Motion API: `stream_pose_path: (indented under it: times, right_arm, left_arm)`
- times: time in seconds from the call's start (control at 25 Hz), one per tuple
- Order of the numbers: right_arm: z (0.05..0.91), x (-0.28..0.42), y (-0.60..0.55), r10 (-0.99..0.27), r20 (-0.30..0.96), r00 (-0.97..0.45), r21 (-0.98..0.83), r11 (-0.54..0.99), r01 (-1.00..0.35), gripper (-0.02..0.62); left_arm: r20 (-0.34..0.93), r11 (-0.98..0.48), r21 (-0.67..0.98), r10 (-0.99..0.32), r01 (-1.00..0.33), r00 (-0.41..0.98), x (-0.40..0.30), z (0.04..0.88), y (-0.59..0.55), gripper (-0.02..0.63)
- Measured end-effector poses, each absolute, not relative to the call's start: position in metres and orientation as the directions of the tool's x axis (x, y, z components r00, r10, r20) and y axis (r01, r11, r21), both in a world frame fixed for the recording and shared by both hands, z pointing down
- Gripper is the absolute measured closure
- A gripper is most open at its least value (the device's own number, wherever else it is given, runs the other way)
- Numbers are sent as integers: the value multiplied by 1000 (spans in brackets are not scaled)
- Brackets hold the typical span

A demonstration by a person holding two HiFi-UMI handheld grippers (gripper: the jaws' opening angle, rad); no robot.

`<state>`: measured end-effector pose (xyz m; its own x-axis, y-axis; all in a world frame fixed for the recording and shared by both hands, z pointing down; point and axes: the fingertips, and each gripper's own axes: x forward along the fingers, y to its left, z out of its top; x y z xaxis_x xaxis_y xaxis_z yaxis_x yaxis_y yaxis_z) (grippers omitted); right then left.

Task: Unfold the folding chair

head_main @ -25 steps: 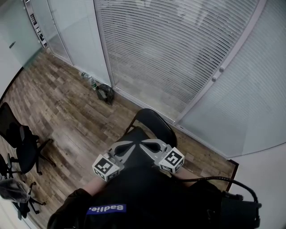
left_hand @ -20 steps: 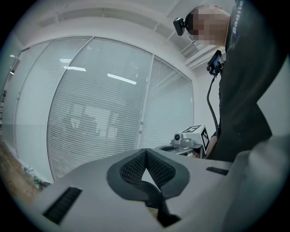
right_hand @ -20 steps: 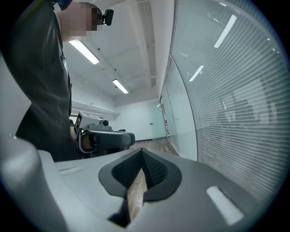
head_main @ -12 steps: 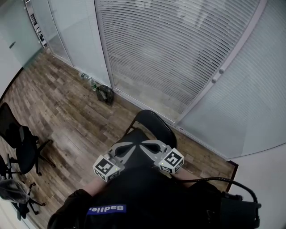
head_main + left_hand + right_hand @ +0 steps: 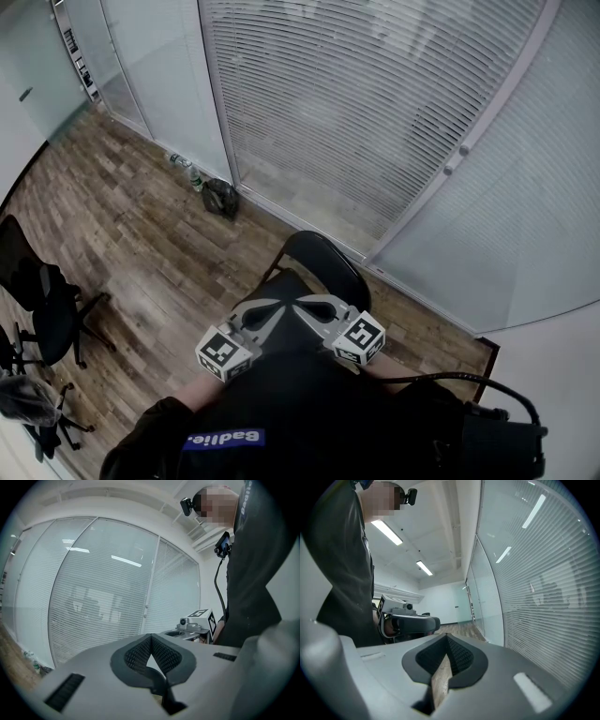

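The black folding chair [image 5: 324, 257] stands on the wood floor just before the glass wall; its rounded back shows, and its seat is partly hidden under my grippers. I hold both grippers close to my body above it, tips turned toward each other. The left gripper [image 5: 278, 304] is shut with nothing between its jaws, as the left gripper view [image 5: 151, 637] confirms. The right gripper [image 5: 305, 301] is likewise shut and empty [image 5: 446, 640]. Neither touches the chair. Neither gripper view shows the chair.
A glass partition with white blinds [image 5: 375, 103] runs behind the chair. Bottles [image 5: 185, 168] and a dark bag [image 5: 221, 196] lie at its foot. Black office chairs [image 5: 39, 300] stand at the left. A cable and a black box [image 5: 506, 442] hang at my right side.
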<state>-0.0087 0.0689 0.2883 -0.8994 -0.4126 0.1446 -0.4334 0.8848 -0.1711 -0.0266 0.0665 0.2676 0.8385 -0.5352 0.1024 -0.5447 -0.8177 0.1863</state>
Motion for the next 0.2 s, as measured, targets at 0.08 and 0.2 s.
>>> stream_pose_path:
  times: [0.08,0.2]
  right_arm:
    - [289,-9,69,-414,145,-898,-172,884,-435,594]
    - [290,-11,68,-417,147,-897,-169,883,-438,594]
  left_arm:
    - [108,-816,192,-535,-545,838,-28,270,67,600]
    - [117,-812,193,-538,-551,835,-31,272,66,600]
